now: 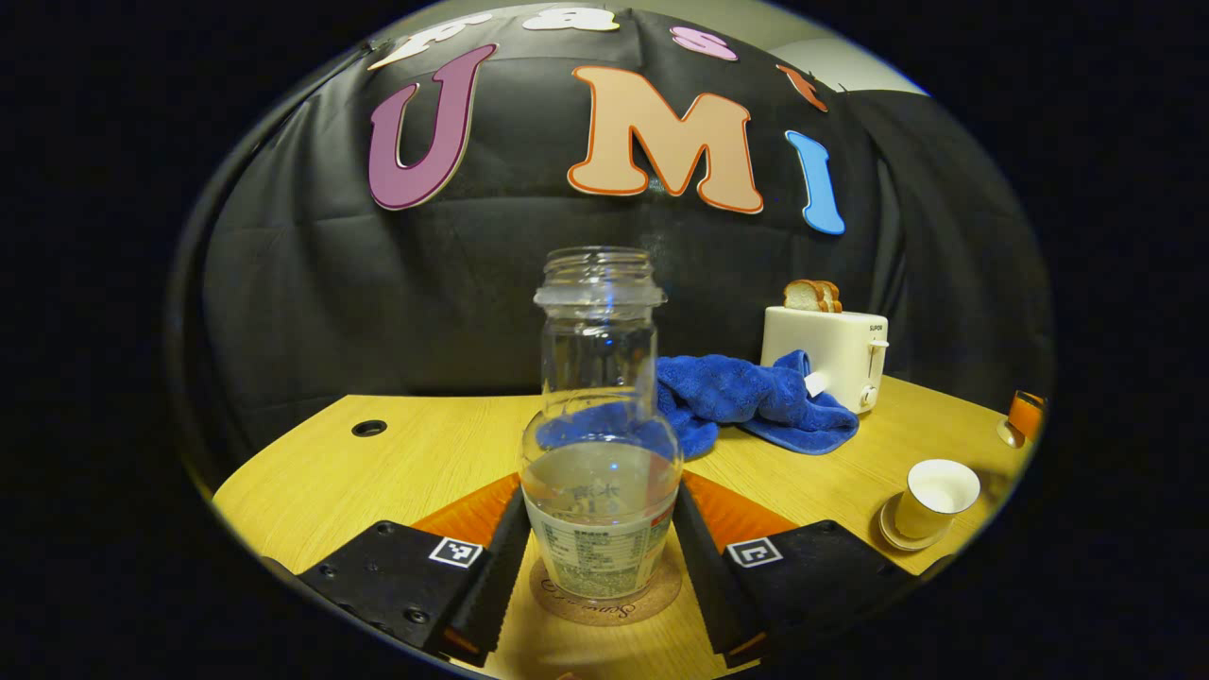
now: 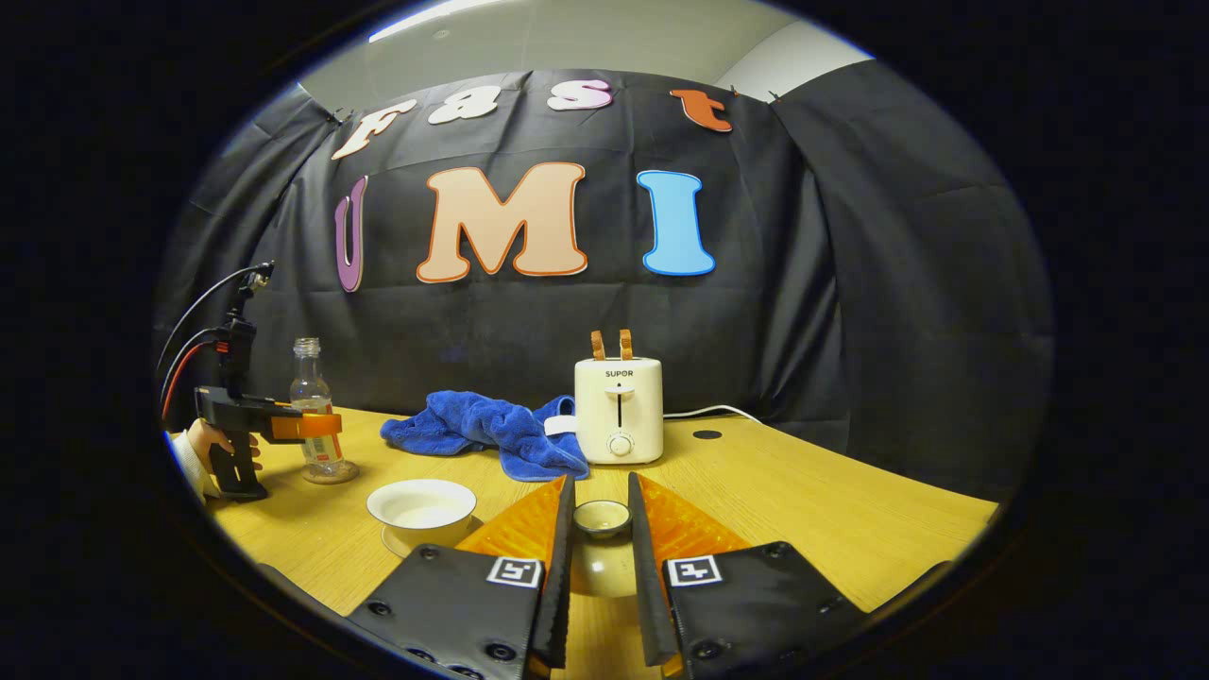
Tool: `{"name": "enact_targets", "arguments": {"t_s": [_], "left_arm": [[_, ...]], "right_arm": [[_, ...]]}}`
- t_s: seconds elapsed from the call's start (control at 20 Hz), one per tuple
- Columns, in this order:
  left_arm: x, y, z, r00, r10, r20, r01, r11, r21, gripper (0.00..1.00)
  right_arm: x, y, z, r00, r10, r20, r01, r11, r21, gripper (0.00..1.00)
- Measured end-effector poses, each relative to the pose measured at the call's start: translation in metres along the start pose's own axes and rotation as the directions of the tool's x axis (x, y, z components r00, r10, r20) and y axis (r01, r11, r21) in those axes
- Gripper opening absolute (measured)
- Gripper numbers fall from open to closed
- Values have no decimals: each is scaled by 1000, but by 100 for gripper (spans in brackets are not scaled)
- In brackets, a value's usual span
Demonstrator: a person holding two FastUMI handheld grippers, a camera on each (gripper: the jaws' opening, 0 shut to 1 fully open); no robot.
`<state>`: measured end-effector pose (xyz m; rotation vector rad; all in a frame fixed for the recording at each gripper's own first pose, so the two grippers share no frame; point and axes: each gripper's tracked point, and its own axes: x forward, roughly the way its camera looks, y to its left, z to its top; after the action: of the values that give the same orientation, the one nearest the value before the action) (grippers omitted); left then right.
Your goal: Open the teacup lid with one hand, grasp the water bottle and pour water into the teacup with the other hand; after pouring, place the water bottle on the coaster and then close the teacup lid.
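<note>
The clear water bottle (image 1: pixel 600 444), uncapped and partly full, stands upright on a round cork coaster (image 1: pixel 604 600). My left gripper (image 1: pixel 600 510) is shut on its lower body, one finger on each side of the label. In the right gripper view, a hand holds the left gripper (image 2: pixel 316 425) around the bottle (image 2: pixel 316 416) at the table's far left. My right gripper (image 2: pixel 602 529) is shut on the cream teacup lid (image 2: pixel 602 518), held just above the table. The teacup (image 2: pixel 422 505) sits uncovered on its saucer, left of my right gripper. It also appears as the teacup (image 1: pixel 935 496).
A white toaster (image 2: pixel 619 411) with bread slices stands at the back of the wooden table (image 2: pixel 803 501). A crumpled blue cloth (image 2: pixel 491 430) lies beside it on the left. There are cable holes in the tabletop (image 1: pixel 368 428). The black cloth wall closes the back.
</note>
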<state>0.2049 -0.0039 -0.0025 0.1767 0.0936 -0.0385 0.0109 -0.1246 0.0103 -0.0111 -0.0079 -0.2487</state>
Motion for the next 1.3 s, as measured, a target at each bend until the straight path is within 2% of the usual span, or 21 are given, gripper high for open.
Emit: {"name": "enact_targets", "arguments": {"t_s": [0.05, 0.45, 0.85, 1.05, 1.3], "left_arm": [[-1, -1, 0, 1000, -2, 8, 2, 1000, 6, 83], [-6, -5, 2, 999, 8, 39, -9, 999, 34, 93], [-16, -3, 14, 993, 20, 121, -24, 999, 34, 95], [-17, -2, 17, 988, 18, 151, -22, 1000, 21, 94], [-17, 1, 17, 989, 23, 148, -23, 1000, -3, 94]], "right_arm": [[0, 0, 0, 1000, 0, 0, 0, 1000, 0, 34], [0, 5, 0, 1000, 24, -1, -24, 1000, 0, 34], [0, 9, 0, 999, 43, -1, -43, 999, 1, 34], [7, 25, -3, 994, 110, -15, -109, 994, 16, 34], [14, 64, 9, 974, 225, -5, -222, 965, 142, 34]]}}
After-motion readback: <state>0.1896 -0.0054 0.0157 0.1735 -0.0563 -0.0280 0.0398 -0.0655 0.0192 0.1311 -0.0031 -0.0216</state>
